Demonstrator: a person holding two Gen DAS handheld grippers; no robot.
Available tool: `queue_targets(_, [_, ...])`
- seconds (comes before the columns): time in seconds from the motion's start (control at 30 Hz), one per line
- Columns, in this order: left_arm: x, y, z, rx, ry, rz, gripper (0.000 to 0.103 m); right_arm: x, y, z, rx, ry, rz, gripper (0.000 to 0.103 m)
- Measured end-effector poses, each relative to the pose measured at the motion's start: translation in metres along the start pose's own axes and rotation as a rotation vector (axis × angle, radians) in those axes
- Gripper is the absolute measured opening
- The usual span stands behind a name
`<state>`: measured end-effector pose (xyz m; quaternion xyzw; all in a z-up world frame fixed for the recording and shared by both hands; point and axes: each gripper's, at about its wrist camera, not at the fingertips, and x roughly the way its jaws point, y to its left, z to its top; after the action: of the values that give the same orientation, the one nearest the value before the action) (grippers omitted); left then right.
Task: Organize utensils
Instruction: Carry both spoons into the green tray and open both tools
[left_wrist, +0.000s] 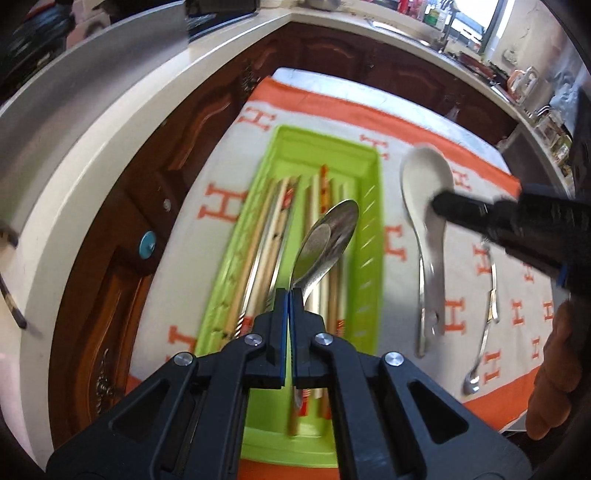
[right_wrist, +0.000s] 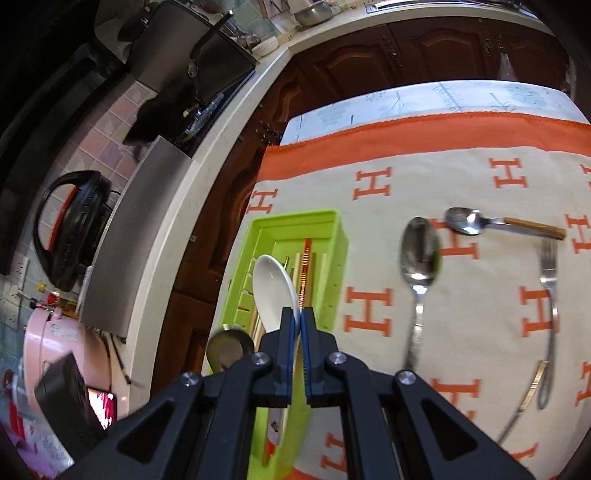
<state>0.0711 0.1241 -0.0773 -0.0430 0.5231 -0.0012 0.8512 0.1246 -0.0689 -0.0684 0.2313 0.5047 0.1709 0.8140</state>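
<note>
**Gripping two spoons at the green tray**

Pinching the thin neck of a steel spoon (left_wrist: 328, 236) with the left gripper (left_wrist: 290, 295), with the blue-lined jaws drawn almost together and only the metal between them. Carrying it above the green tray (left_wrist: 288, 140), with the polished bowl angling toward 1 o'clock from the fingertips and mirroring the room. Hanging over chopsticks (left_wrist: 273, 229) that are lying lengthwise in the tray's slotted channels, some in pale wood and some with red-orange banding.

Clamping a white ceramic spoon (right_wrist: 273, 291) with the right gripper (right_wrist: 300, 314), with the jaws closed to a narrow slit on the right edge of its bowl. Showing it glossy, deep and oval, rising toward 11 o'clock from the fingertips, with the short handle trailing toward 6 beneath the fingers. Placing it, in the left wrist view, at 2 o'clock of the left fingertips, just right of the tray and over the cloth. Not showing clearly whether it is touching the cloth.

Looking farther out across the cream cloth (right_wrist: 480, 177) with its orange H pattern:
- Finding a large steel spoon (right_wrist: 421, 258) at 1 o'clock of the right fingertips, with its bowl toward 12.
- Finding a smaller spoon (right_wrist: 465, 221) just beyond it, lying crosswise with its wooden handle pointing to 3.
- Finding a fork (right_wrist: 548, 273) at 2 o'clock, with its tines toward 12, well apart from the tray.
</note>
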Motion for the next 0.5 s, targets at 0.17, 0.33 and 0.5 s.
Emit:
queue_targets(0.17, [0.016, 0.016, -0.012, -0.013, 0.023, 0.017, 0.0, 0.029, 0.018, 0.002, -0.03, 0.004, -0.076, 0.003])
queue_targets(0.33, [0.028, 0.014, -0.017, 0.005, 0.035, 0.028, 0.0, 0.047, 0.025, 0.008, -0.059, -0.013, -0.14, 0.004])
queue_targets(0.5, [0.033, 0.014, -0.016, -0.014, 0.042, 0.028, 0.0, 0.06, 0.024, 0.01, -0.074, 0.007, -0.173, 0.007])
